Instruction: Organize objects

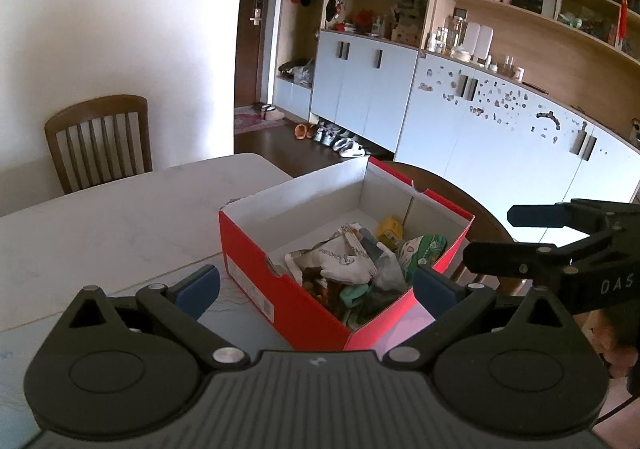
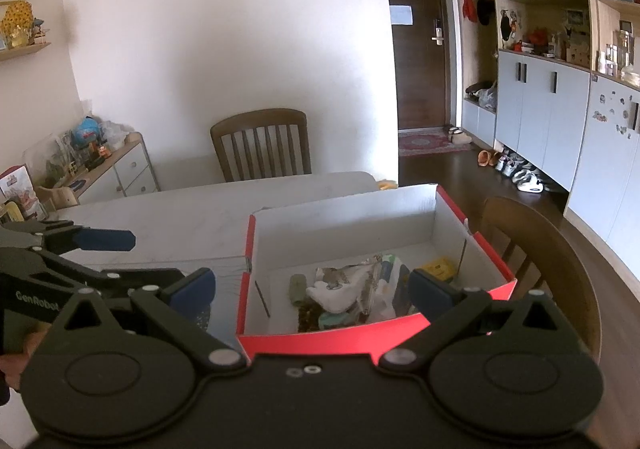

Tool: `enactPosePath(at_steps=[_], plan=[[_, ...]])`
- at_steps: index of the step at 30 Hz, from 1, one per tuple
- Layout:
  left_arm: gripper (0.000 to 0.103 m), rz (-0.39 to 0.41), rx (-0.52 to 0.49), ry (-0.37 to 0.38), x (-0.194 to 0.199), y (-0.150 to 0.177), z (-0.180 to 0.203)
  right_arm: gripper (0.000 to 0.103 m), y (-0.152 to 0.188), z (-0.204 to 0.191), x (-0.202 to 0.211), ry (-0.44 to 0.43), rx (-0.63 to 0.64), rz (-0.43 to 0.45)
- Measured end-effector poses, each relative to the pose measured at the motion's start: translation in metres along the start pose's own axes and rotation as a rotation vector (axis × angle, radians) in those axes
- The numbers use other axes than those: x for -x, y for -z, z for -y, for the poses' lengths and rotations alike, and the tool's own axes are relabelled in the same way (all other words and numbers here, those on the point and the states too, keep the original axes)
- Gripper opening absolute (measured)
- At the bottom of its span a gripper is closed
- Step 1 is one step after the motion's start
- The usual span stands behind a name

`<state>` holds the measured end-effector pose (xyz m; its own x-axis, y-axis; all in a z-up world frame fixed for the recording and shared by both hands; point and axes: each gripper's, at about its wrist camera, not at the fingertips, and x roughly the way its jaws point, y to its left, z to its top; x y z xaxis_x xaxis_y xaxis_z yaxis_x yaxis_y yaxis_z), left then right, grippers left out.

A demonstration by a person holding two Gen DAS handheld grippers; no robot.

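My left gripper (image 1: 316, 289) has its blue-padded fingers (image 1: 198, 289) spread as wide as they go, nothing between the pads but air; my right gripper (image 2: 312, 293) stands spread the same way and empty.

The red shoebox (image 1: 256, 261) lies just ahead of and below both sets of fingertips, open-topped, on the white table (image 1: 100, 225). From the left wrist it sits corner-on, its long axis running away to the right; from the right wrist its near short wall faces me squarely and the long axis runs straight away. I judge the right hand better lined up for reaching in, though both are about equally near.

Count: one box, two grippers. Inside, a heap at the near end: one white crumpled packet (image 2: 340, 289), one yellow item (image 2: 440, 267), one green-patterned pouch (image 1: 424, 249), one thin stick (image 2: 262, 299), plus a few pieces too tangled to count. The far half is bare.

Beyond the table I see two wooden chairs (image 2: 260, 145).
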<state>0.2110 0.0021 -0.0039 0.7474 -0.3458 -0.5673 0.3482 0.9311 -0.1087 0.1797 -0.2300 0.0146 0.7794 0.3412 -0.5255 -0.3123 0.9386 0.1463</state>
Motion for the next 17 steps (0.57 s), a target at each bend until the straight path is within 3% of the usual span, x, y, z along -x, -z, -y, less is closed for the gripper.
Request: enactPosePath(at_steps=[17], plan=[[0.103,0.003,0.016,-0.008,-0.0056,-0.0027,-0.0081,0.102,0.0008,0.0035,-0.0033,0.026,-0.018,-0.011]])
